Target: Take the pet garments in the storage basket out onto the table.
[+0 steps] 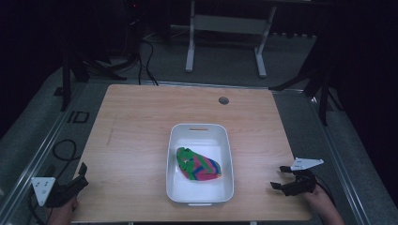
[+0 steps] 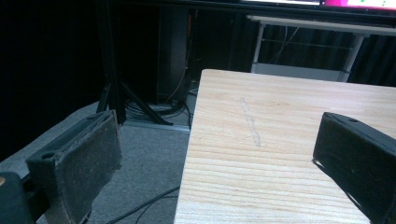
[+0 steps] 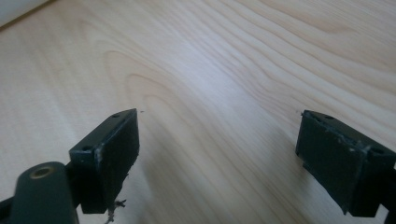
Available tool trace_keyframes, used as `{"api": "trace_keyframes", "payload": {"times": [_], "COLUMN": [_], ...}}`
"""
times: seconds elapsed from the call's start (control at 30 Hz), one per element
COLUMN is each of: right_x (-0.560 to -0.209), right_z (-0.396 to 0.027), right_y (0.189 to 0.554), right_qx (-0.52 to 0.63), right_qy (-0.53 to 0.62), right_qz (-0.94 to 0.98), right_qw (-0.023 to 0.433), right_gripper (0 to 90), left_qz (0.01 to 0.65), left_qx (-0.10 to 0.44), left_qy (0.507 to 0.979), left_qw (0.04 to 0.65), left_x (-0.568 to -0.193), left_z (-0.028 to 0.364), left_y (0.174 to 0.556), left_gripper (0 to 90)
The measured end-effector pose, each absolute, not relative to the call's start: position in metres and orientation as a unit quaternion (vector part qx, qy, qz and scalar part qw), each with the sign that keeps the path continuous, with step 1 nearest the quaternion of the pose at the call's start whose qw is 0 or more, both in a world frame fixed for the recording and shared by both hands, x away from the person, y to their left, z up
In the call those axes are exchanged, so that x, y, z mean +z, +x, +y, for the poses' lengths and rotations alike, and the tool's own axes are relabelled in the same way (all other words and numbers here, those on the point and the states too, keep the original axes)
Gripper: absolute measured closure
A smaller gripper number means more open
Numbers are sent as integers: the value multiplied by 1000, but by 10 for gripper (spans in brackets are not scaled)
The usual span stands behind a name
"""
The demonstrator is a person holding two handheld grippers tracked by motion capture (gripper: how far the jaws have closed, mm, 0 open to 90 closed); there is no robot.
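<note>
High view: my left gripper [image 1: 80, 177] and right gripper [image 1: 280, 177] rest wide open — empty, ready — flanking the white tub [image 1: 201, 197] holding colourful cloth [image 1: 198, 164].

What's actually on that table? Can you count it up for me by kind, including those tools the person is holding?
White tub: 1
Colourful cloth, lying inside the tub: 1
Hand-held gripper: 2, the left hand-held gripper and the right hand-held gripper, both with jaws apart
Total: 4
</note>
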State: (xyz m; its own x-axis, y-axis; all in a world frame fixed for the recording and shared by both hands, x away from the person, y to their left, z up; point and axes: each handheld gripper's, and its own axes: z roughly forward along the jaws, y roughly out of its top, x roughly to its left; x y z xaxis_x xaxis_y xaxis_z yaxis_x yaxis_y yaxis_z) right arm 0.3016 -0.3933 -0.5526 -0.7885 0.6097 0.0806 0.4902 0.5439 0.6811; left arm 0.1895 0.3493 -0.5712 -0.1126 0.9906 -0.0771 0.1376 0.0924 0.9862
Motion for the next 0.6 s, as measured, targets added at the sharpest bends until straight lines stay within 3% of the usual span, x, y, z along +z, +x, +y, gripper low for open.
{"api": "trace_keyframes", "payload": {"times": [0.6], "right_x": [-519], "right_z": [-327], "right_y": [304], "right_qx": [339], "right_qy": [183], "right_qz": [923], "right_qw": [26], "right_gripper": [135], "left_qz": [576], "left_qx": [467], "left_qy": [490], "left_qw": [458], "left_x": [-571], "left_z": [349], "left_y": [189], "left_gripper": [13]}}
